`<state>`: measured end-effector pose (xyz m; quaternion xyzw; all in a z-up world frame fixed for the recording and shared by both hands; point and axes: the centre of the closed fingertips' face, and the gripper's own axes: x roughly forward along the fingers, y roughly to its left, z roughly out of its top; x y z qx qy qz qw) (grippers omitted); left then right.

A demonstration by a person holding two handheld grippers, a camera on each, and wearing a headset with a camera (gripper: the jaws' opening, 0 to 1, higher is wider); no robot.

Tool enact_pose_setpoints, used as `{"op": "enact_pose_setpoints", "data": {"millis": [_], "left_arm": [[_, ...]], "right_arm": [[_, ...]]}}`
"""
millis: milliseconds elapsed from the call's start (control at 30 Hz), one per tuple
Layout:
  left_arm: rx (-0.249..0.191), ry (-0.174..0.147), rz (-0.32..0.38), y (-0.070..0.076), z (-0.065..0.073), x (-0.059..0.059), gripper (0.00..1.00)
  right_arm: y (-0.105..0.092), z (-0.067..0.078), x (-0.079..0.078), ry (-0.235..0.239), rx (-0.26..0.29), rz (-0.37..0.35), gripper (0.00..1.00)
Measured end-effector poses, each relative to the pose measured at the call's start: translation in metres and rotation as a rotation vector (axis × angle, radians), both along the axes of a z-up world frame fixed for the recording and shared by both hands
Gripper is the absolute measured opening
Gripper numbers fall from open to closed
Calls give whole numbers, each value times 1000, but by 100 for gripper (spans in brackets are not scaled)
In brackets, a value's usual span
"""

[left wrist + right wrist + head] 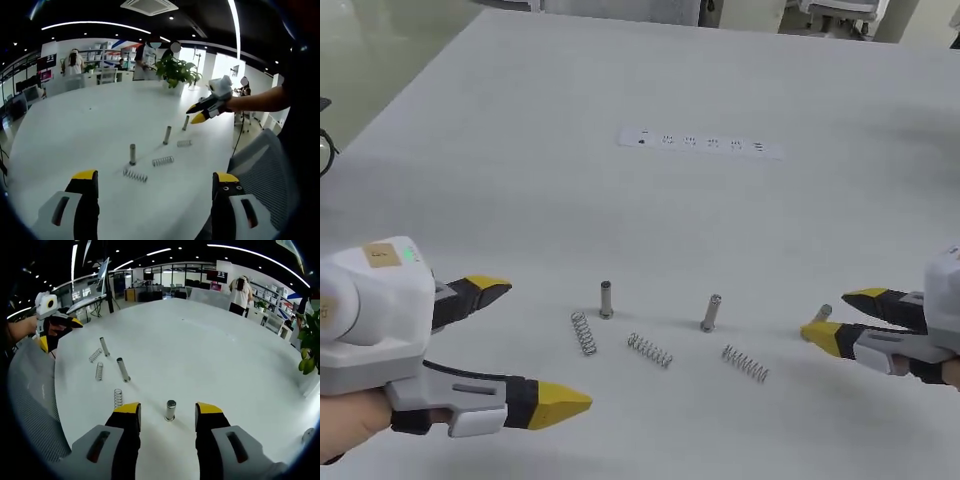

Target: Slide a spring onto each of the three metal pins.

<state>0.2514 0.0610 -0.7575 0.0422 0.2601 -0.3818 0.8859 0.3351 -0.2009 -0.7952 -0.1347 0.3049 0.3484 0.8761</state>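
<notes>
Three short metal pins stand upright on the white table: a left pin [606, 299], a middle pin [711, 312] and a right pin [823, 313]. In front of them lie three loose springs, flat on the table [583, 332], [649, 349], [745, 363]. My left gripper [525, 345] is open, near the table's front left, short of the left spring [135, 174]. My right gripper [840, 314] is open too, and the right pin [170, 410] stands between its yellow fingertips [127, 408]. No spring is on any pin.
A white power strip [700, 142] lies farther back on the table [520, 150]. A grey mesh chair back [265, 165] is beside the table's near edge. A potted plant [175, 72] and people stand at the far end.
</notes>
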Motion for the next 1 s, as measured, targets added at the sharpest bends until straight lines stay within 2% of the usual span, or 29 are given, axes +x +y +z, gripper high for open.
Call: {"op": "enact_pose_setpoints", "data": {"millis": [200, 500, 1000], "left_arm": [[3, 8, -3, -1, -4, -1, 92], [-2, 7, -7, -1, -3, 1, 91], [2, 4, -16, -1, -1, 3, 91]], "right_arm": [[-5, 4, -5, -7, 5, -6, 46], [-12, 4, -14, -5, -12, -3, 46], [-19, 9, -23, -4, -3, -15, 47]]}}
